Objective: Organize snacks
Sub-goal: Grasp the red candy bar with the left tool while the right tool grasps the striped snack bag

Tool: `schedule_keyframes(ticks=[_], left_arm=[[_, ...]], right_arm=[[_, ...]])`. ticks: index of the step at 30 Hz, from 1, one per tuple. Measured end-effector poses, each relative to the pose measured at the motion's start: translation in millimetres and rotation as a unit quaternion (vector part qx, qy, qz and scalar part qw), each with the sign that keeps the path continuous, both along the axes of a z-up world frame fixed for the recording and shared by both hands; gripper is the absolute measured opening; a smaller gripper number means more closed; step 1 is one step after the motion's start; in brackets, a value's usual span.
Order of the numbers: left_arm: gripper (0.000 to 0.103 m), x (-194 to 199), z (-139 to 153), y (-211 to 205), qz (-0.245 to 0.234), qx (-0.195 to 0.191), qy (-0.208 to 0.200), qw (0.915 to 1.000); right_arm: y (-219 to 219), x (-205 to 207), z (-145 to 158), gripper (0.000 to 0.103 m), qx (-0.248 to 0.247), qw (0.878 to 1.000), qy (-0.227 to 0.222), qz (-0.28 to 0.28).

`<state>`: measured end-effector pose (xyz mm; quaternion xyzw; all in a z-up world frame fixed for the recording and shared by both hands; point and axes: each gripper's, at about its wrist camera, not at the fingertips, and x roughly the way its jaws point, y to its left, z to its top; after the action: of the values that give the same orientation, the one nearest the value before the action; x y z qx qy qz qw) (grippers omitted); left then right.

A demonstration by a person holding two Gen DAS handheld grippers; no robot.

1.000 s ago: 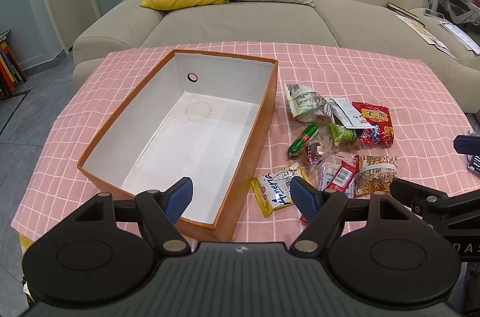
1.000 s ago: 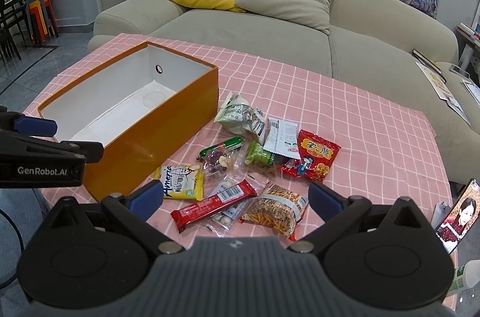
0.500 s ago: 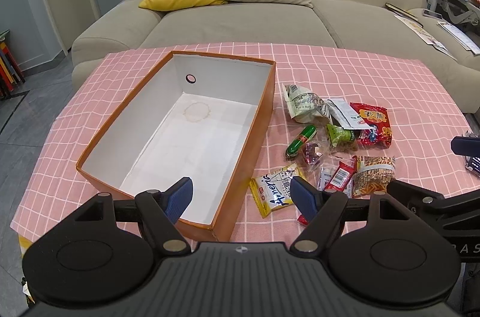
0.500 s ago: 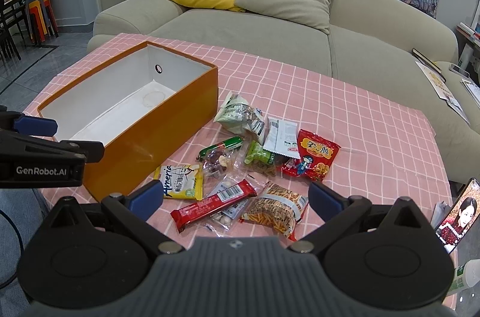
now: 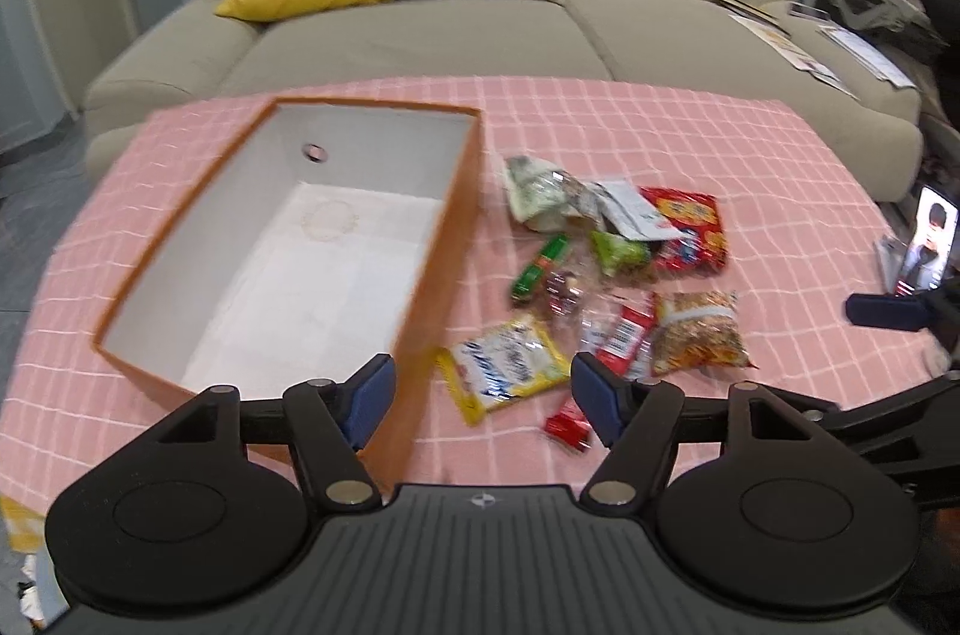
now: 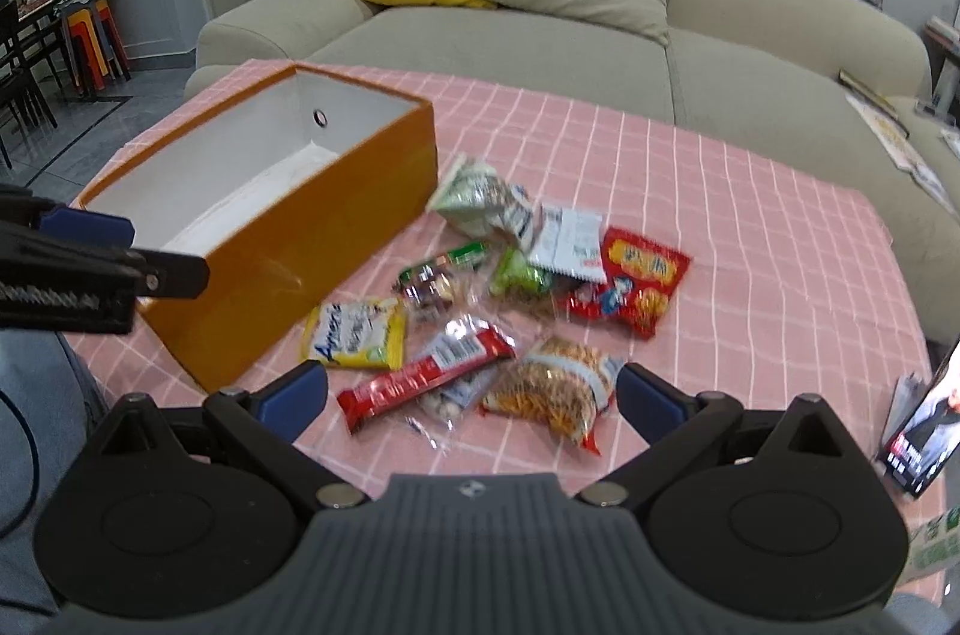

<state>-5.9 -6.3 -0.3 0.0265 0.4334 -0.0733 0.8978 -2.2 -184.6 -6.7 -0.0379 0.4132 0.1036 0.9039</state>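
Observation:
An empty orange box (image 5: 372, 104) with a white inside stands on the left of the pink checked table. To its right lies a heap of snacks: a yellow packet (image 5: 504, 365), a red bar (image 6: 426, 380), a bag of orange sticks (image 6: 558, 386), a red bag (image 6: 636, 281) and a green-white bag (image 6: 480, 203). My left gripper (image 5: 483, 401) hovers over the box's near right corner and the yellow packet. Its jaws are closing, and nothing is pressed between the pads. My right gripper (image 6: 472, 395) hangs open above the red bar and the orange-stick bag.
A beige sofa (image 6: 540, 59) with a yellow and a grey cushion runs behind the table. A lit phone (image 6: 918, 431) is propped at the table's right edge. Bare cloth (image 6: 750, 227) lies right of the heap.
My left gripper's pads have drawn a little closer together and its view has swung right toward the snacks. My right gripper has sunk nearer the heap. The snacks and box lie as before.

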Motion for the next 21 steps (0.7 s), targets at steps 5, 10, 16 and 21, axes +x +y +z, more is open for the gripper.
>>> schedule_keyframes(ticks=[5, 10, 16, 21], left_arm=[[0.057, 9, -15, -11, -0.039, -0.027, 0.028, 0.9985], [0.057, 24, -31, -28, -0.085, -0.035, 0.052, 0.9944], [0.057, 50, -52, -46, -0.126, -0.021, 0.074, 0.9891], [0.057, 73, -76, -59, -0.153, -0.012, 0.104, 0.9827]], right_arm=[[-17, 5, -23, 0.081, 0.004, 0.999, 0.023, -0.026], [-28, 16, -43, 0.081, 0.0, 0.999, 0.036, -0.028], [-30, 41, -60, 0.081, -0.044, 0.998, 0.031, 0.019], [-30, 66, -72, 0.084, -0.077, 0.995, 0.026, 0.064]])
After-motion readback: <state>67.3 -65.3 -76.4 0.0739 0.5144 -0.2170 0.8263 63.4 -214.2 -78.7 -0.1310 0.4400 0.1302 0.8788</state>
